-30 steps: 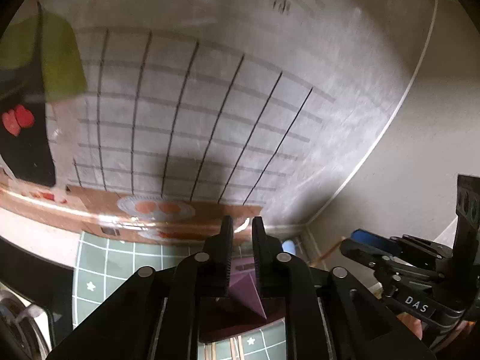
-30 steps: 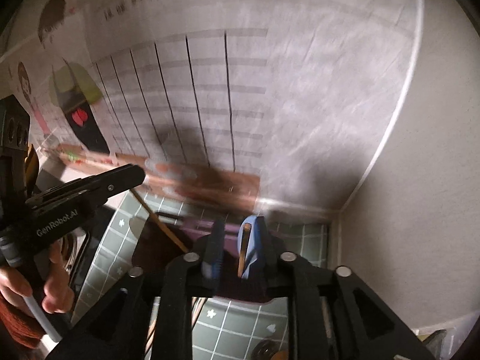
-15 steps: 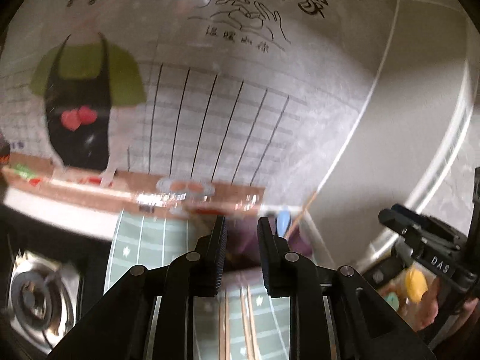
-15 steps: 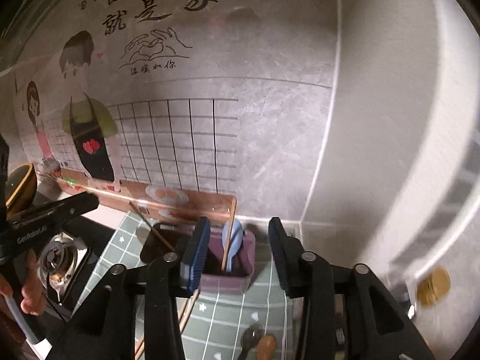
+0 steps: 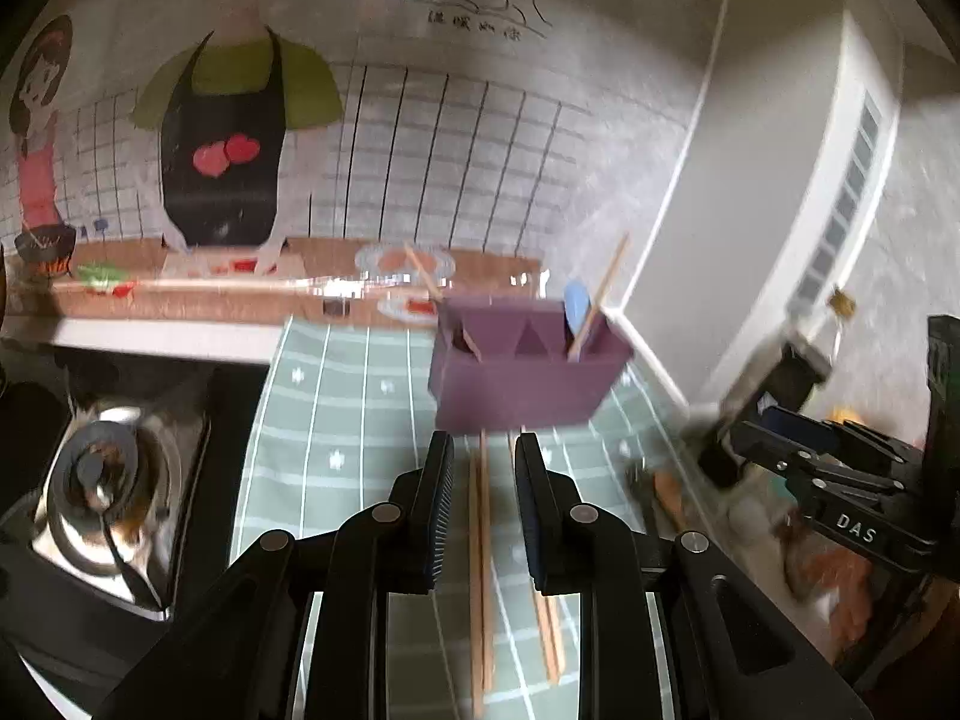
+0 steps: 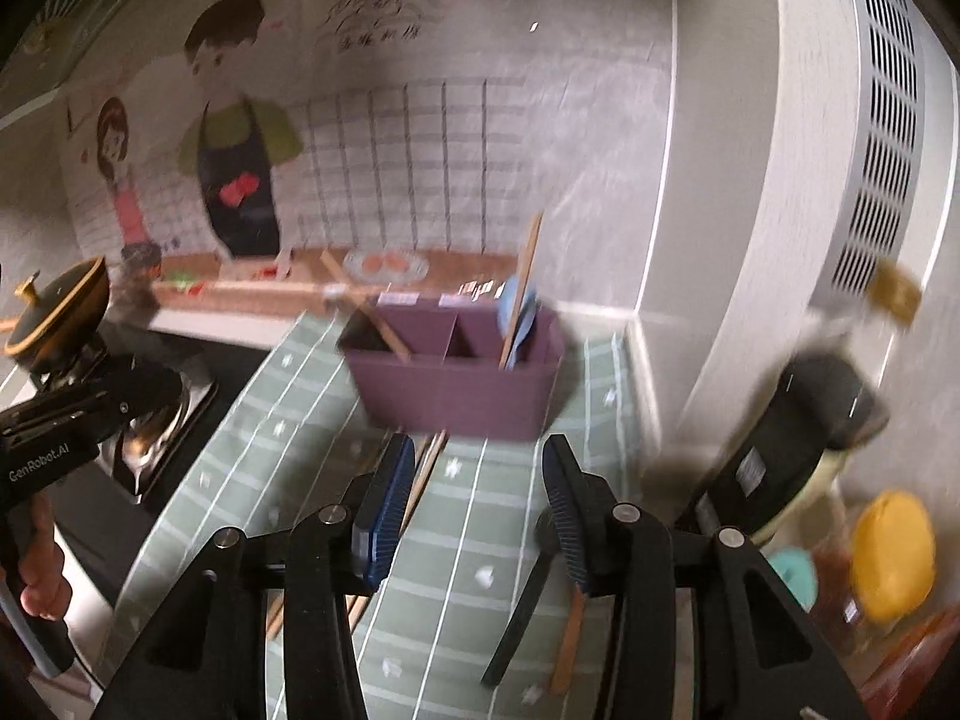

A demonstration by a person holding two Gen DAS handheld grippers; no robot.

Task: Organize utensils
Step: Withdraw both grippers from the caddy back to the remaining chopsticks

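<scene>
The purple utensil holder (image 5: 522, 378) stands at the back of the worktop, on the green checked mat (image 5: 348, 420), close to the corner of the wall. It is ahead of both grippers and touches neither of them. In its right compartment stand a blue spoon (image 5: 575, 309) and one wooden chopstick (image 5: 600, 294), which leans to the right. In the left compartment another chopstick (image 6: 366, 315) leans to the left.

The left hand-held gripper (image 5: 480, 468) is above the mat, just in front of the holder. Its two fingers are a little apart and hold nothing. Between them, lower on the mat, lie wooden chopsticks (image 5: 480, 570), with more of them (image 5: 549, 630) under the right finger.

The right hand-held gripper (image 6: 477, 468) has its fingers wide apart and is also empty. The holder (image 6: 450, 378) is just beyond its fingertips. Beside its left finger the loose chopsticks (image 6: 429, 468) lie on the mat. Under its right finger lies a wooden handle (image 6: 567, 648); what utensil it is I cannot tell.

To the left of the mat there is a gas stove (image 5: 102, 492). On the right side stand a dark bottle (image 6: 786, 456) and a jar with yellow lid (image 6: 894, 552), both blurred.
</scene>
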